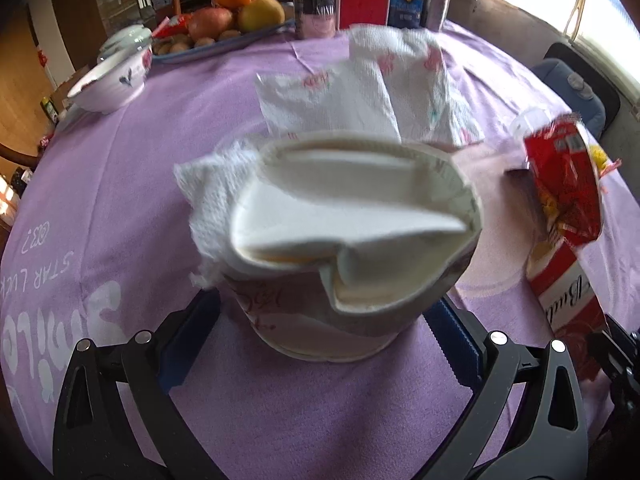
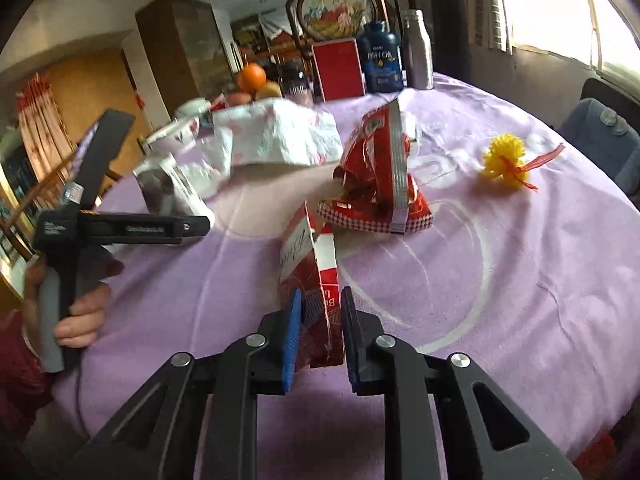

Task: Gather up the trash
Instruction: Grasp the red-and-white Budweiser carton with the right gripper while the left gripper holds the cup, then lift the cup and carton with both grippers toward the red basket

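Observation:
A crushed paper cup [image 1: 340,280] stuffed with white paper towels [image 1: 360,92] sits between the blue pads of my left gripper [image 1: 326,304], which is shut on it above the purple tablecloth [image 1: 120,184]. In the right wrist view a hand holds that left gripper [image 2: 196,222] at the left, with the cup [image 2: 164,188] and the towels [image 2: 276,136]. My right gripper [image 2: 320,300] is shut on a torn red and white carton [image 2: 316,276] standing on the cloth. Behind it lie a crumpled red snack bag [image 2: 376,184] and a yellow net ball [image 2: 506,158] with a red tie.
At the table's far side stand a fruit tray [image 1: 224,42], two bowls [image 1: 112,80], a red box [image 2: 338,68], a fish oil bottle [image 2: 380,62], a dark bottle [image 1: 314,6] and a silver bottle [image 2: 418,52]. A blue chair [image 2: 600,136] is at the right edge.

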A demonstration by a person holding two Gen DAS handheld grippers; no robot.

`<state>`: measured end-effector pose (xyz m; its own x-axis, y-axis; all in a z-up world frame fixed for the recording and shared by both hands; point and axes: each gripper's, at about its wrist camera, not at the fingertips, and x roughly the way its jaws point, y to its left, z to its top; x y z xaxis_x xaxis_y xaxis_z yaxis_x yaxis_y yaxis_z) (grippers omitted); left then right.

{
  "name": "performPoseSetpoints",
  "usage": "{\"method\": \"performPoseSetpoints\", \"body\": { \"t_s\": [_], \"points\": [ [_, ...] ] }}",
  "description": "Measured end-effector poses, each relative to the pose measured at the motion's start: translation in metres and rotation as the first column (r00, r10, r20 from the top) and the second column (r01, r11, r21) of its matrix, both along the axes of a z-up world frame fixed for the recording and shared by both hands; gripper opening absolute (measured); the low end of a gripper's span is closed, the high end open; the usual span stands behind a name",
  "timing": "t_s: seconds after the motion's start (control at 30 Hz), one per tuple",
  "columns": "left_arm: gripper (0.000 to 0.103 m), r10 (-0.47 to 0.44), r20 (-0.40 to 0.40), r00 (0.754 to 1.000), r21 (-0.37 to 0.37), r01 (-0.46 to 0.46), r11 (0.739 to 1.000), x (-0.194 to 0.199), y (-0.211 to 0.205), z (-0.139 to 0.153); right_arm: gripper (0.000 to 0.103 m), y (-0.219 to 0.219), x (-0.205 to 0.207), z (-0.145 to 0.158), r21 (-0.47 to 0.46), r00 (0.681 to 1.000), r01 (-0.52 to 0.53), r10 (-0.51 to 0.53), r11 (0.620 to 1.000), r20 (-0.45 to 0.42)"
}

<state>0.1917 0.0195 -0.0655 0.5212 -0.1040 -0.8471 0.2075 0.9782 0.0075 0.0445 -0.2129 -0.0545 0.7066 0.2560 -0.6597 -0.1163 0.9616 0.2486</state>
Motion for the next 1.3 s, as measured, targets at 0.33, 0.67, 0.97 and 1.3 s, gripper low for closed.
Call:
{"method": "performPoseSetpoints", "body": {
  "t_s": [0.33,0.67,0.97,1.3],
  "points": [
    [0.074,-0.018,0.055,0.998,0.005,0.018,1.0,0.001,-0.004,0.008,0.037,0.008,-0.003,-0.006,0.001,0.999,-0.023,0.023,1.0,-0.022],
    [0.072,-0.051,0.229,0.972,-0.095,0.075,0.993,-0.031,0.004,0.052,0.002,0.007,-0.019,0.018,0.009,0.997,-0.017,0.016,1.0,0.075],
    [0.072,-0.12,0.356,0.927,-0.065,0.153,0.986,-0.061,-0.008,0.071,0.002,-0.013,-0.056,0.052,0.098,0.986,-0.012,-0.004,0.995,0.166],
    [0.072,-0.123,0.329,0.936,-0.119,0.171,0.978,-0.067,-0.006,0.071,0.002,-0.054,-0.101,0.069,0.132,0.967,0.087,-0.115,0.987,0.225]
  ]
}}
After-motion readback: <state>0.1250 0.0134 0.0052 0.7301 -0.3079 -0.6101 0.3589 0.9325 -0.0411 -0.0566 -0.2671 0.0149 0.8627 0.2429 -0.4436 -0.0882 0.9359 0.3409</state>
